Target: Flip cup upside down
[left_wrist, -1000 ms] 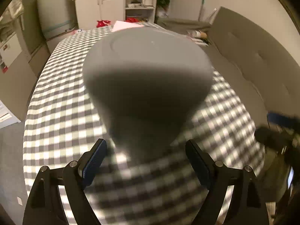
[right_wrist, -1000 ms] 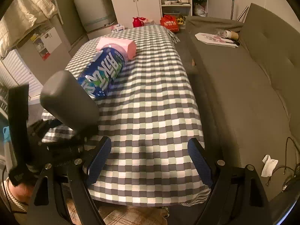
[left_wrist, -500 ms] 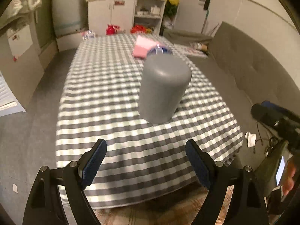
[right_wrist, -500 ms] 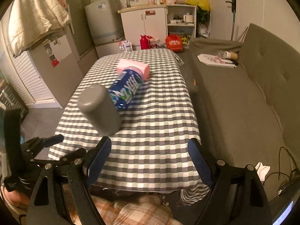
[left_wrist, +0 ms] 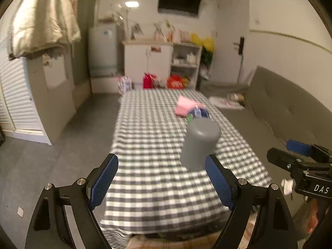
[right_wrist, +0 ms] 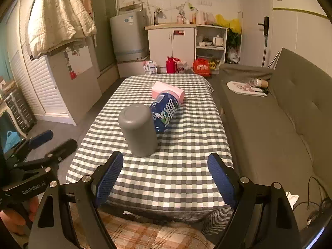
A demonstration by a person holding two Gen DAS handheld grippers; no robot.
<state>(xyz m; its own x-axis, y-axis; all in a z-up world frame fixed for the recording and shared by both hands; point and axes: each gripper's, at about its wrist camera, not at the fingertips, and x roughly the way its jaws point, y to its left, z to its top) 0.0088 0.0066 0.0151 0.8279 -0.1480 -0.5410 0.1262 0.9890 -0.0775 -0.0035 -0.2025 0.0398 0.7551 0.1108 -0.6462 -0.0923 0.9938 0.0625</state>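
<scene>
A grey cup point(right_wrist: 138, 129) stands upside down on the checked tablecloth point(right_wrist: 186, 145), closed base up; it also shows in the left wrist view point(left_wrist: 200, 143). My left gripper point(left_wrist: 161, 178) is open and empty, held back off the table's near end, well apart from the cup. My right gripper point(right_wrist: 166, 178) is open and empty, also back off the near end. The left gripper shows at the left edge of the right wrist view point(right_wrist: 39, 145).
A blue bottle point(right_wrist: 165, 111) lies on its side just behind the cup, against a pink box point(right_wrist: 168, 90). A grey sofa point(right_wrist: 280, 120) runs along the table's right side. A plaid cushion point(right_wrist: 145, 234) lies below the table's near edge. Cabinets and a fridge stand at the far wall.
Both grippers pulled back and up from the table. The left gripper, which had the cup close between its open fingers, now stands well clear. The cup stays upside down on the cloth.
</scene>
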